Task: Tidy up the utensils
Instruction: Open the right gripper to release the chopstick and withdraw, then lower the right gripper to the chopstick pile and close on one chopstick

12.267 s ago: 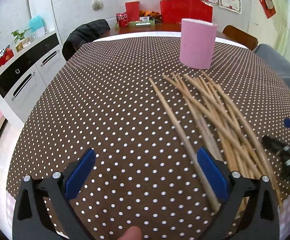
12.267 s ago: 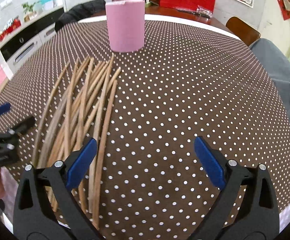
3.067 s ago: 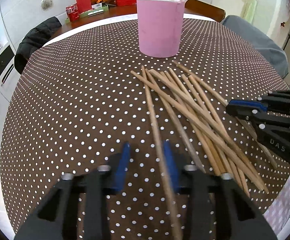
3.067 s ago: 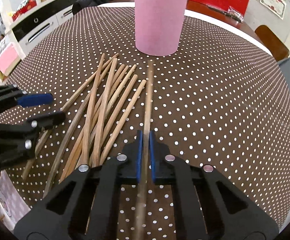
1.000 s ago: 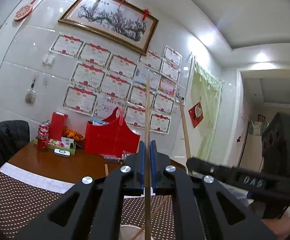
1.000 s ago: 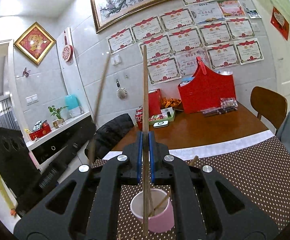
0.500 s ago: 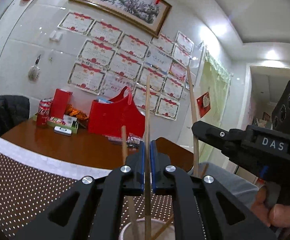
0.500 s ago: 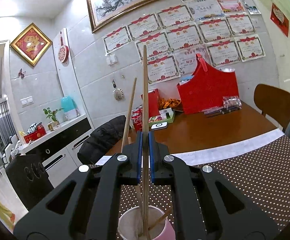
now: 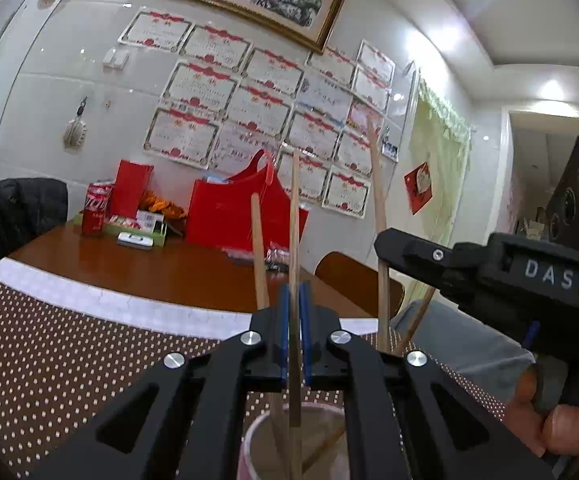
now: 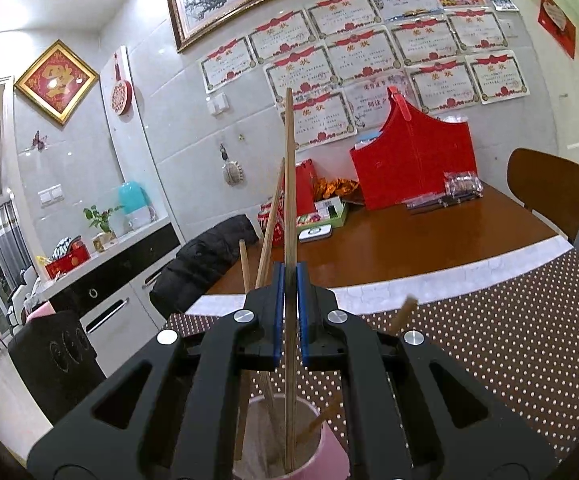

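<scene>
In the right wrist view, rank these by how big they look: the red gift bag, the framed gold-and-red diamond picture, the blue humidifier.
1. Red gift bag, clearly largest.
2. Diamond picture.
3. Blue humidifier, smallest.
This is apparent size only; fisheye distortion and differing distances leave true sizes unsure.

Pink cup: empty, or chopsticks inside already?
Not empty. The pink cup holds several chopsticks; both grippers' sticks dip inside too.
</scene>
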Demonstrator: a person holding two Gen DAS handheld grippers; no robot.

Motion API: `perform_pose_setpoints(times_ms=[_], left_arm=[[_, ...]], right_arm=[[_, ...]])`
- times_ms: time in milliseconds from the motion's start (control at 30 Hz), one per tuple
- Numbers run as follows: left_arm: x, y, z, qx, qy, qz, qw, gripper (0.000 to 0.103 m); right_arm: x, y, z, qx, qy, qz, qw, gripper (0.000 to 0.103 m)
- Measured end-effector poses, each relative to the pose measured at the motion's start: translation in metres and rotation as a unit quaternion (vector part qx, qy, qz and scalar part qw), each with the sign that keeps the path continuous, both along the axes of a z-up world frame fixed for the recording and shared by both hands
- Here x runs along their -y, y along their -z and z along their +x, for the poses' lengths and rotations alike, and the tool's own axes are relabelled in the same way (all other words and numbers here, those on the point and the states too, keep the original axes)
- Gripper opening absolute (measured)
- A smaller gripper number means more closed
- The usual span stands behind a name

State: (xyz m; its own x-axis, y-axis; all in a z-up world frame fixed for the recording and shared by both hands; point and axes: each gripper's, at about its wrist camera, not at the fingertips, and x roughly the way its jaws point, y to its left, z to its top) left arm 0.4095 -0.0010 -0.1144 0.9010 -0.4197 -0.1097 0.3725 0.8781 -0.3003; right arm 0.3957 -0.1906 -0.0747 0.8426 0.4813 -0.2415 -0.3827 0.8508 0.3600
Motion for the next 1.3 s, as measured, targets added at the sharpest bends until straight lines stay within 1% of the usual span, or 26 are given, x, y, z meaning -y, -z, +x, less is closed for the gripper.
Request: perform_pose_setpoints(times_ms=[33,67,100,133,167,200,233,267,300,333,400,433,500,633,733,933,1167,1300], left_arm=[[-0.001,0.001,-0.002,-0.004,0.0,-0.002,1.0,0.006],[-0.001,0.0,-0.006,-0.007,-0.003,0.007,0.9999,0.006],[0.0,-0.001,-0.009,-0.007,-0.006,0.017,0.9998,0.011],[-0.001,-0.002,-0.013,-0.008,-0.01,0.026,0.9996,0.026],[-0.002,-0.003,-0.017,-0.008,-0.013,0.029,0.9995,0.034],[-0.003,-0.004,-0.021,-0.008,-0.015,0.031,0.9994,0.042],[-0.005,-0.006,-0.025,-0.008,-0.017,0.034,0.9992,0.05],[-0.008,-0.009,-0.03,-0.007,-0.02,0.037,0.9991,0.054],[-0.01,-0.011,-0.035,-0.007,-0.026,0.039,0.9989,0.063],[-0.012,-0.013,-0.039,-0.008,-0.031,0.039,0.9987,0.069],[-0.017,-0.017,-0.051,-0.012,-0.033,0.038,0.9986,0.071],[-0.019,-0.02,-0.055,-0.015,-0.036,0.04,0.9985,0.076],[-0.022,-0.025,-0.066,-0.03,-0.049,0.045,0.9973,0.082],[-0.029,-0.033,-0.085,-0.077,-0.068,0.057,0.9931,0.085],[-0.033,-0.037,-0.105,-0.112,-0.089,0.075,0.9868,0.086],[-0.032,-0.041,-0.147,-0.111,-0.11,0.124,0.9799,0.086],[-0.035,-0.048,-0.188,-0.126,-0.124,0.142,0.974,0.086],[-0.033,-0.05,-0.207,-0.126,-0.131,0.152,0.9715,0.086]], right_arm=[[0.001,0.002,0.0,-0.007,-0.001,0.001,1.0,0.007],[0.002,0.005,-0.001,-0.013,-0.002,0.002,1.0,0.007],[0.003,0.006,-0.002,-0.018,-0.003,0.004,1.0,0.007],[0.005,0.007,-0.004,-0.021,-0.004,0.005,1.0,0.008],[0.006,0.007,-0.006,-0.024,-0.005,0.007,1.0,0.008],[0.007,0.007,-0.009,-0.024,-0.005,0.008,1.0,0.012],[0.01,0.005,-0.014,-0.022,-0.001,0.01,1.0,0.033],[0.013,0.004,-0.02,-0.017,0.004,0.017,1.0,0.056],[0.016,0.002,-0.025,-0.01,0.007,0.025,1.0,0.09],[0.019,-0.002,-0.032,-0.001,0.009,0.029,1.0,0.092],[0.022,-0.008,-0.04,0.0,0.009,0.028,1.0,0.092],[0.024,-0.011,-0.044,-0.001,0.01,0.028,1.0,0.096],[0.03,-0.018,-0.057,0.001,0.016,0.026,1.0,0.097],[0.043,-0.026,-0.081,-0.002,0.033,0.021,0.999,0.097],[0.052,-0.028,-0.103,-0.015,0.042,0.01,0.999,0.097],[0.06,-0.029,-0.137,-0.025,0.038,-0.008,0.999,0.097],[0.061,-0.015,-0.163,-0.054,0.023,-0.021,0.998,0.097],[0.067,-0.006,-0.18,-0.067,0.02,-0.027,0.997,0.097]])
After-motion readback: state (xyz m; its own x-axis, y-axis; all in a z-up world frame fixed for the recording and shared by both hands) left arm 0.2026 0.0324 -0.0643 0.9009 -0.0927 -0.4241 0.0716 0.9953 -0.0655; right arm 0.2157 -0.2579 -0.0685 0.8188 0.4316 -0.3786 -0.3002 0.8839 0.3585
